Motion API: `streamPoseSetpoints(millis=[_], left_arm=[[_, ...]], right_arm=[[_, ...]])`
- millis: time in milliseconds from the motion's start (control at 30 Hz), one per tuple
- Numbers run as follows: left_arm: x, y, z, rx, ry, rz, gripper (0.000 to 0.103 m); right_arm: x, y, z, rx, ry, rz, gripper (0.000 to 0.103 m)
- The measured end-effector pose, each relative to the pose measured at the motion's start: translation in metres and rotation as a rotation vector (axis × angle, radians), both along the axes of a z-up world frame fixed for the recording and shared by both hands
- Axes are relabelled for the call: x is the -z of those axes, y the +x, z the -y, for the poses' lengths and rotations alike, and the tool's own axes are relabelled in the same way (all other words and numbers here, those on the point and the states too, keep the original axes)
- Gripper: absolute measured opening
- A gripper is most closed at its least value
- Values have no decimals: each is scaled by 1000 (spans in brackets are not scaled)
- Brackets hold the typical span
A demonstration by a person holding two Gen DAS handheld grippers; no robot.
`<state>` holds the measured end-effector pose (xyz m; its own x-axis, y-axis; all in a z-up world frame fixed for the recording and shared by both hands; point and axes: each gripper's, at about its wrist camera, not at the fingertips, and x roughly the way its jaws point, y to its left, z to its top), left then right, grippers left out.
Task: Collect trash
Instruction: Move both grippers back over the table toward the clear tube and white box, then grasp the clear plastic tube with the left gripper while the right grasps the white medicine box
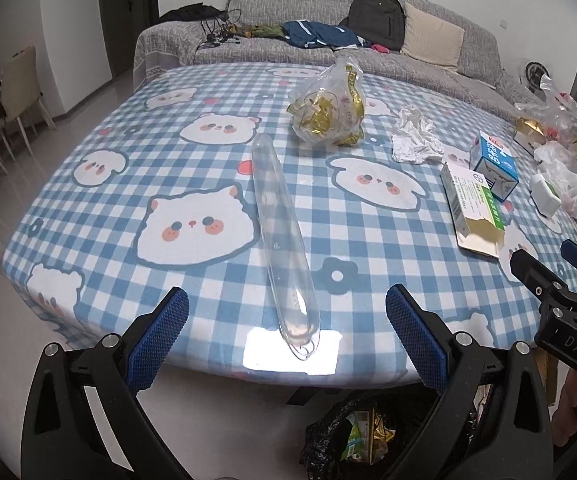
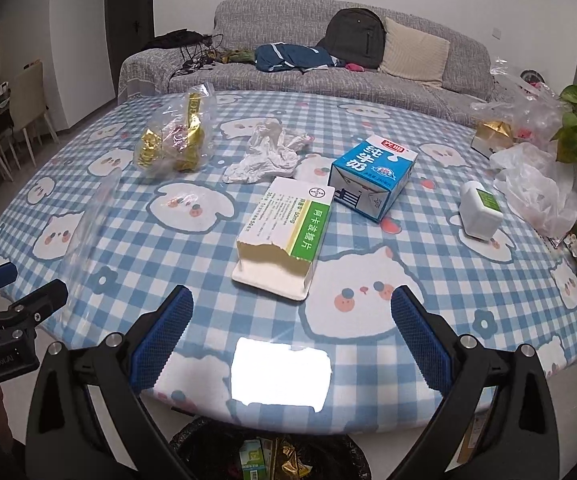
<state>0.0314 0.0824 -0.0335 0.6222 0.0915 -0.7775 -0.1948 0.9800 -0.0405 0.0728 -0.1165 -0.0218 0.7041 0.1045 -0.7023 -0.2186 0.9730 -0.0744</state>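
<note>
— Now, where do we stand?
— Both our grippers, left gripper (image 1: 286,322) and right gripper (image 2: 292,320), are spread wide, empty. Clear plastic tube (image 1: 282,236) lies on the table (image 1: 88,216), trash bag (image 1: 352,436) below.
— Next, probably?
— We close the left on the tube's near end.

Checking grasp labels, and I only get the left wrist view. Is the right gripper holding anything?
Observer: No. The right gripper is open, with nothing between its fingers.
Operator: What's straight ahead of it?
Observer: The torn medicine box, ripped end facing the gripper.
Operator: Anything right of the milk carton?
Observer: A small white bottle with a green label, lying apart from the carton.
</note>
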Motion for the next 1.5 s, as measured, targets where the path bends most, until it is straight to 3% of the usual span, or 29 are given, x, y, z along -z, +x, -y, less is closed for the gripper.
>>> streamPoseSetpoints(millis=[600,933,1000,1100,1200,1367,1500], left_arm=[[16,70,-17,-29,1,-54,94],[29,90,-24,-57,-22,-102,83],[30,91,-23,-64,-8,-104,81],[31,92,-21,-74,20,-102,74],[29,91,-20,-72,37,-99,61],[26,88,-17,-50,42,-97,30],[26,87,-16,-34,39,-95,25]], right_arm=[[7,71,-2,33,27,-71,95],[18,95,-12,53,26,-119,95],[22,97,-15,55,20,-133,89],[28,100,-18,52,18,-156,79],[33,104,-19,51,26,-183,68],[35,103,-20,51,21,-182,64],[35,102,-19,46,22,-173,62]])
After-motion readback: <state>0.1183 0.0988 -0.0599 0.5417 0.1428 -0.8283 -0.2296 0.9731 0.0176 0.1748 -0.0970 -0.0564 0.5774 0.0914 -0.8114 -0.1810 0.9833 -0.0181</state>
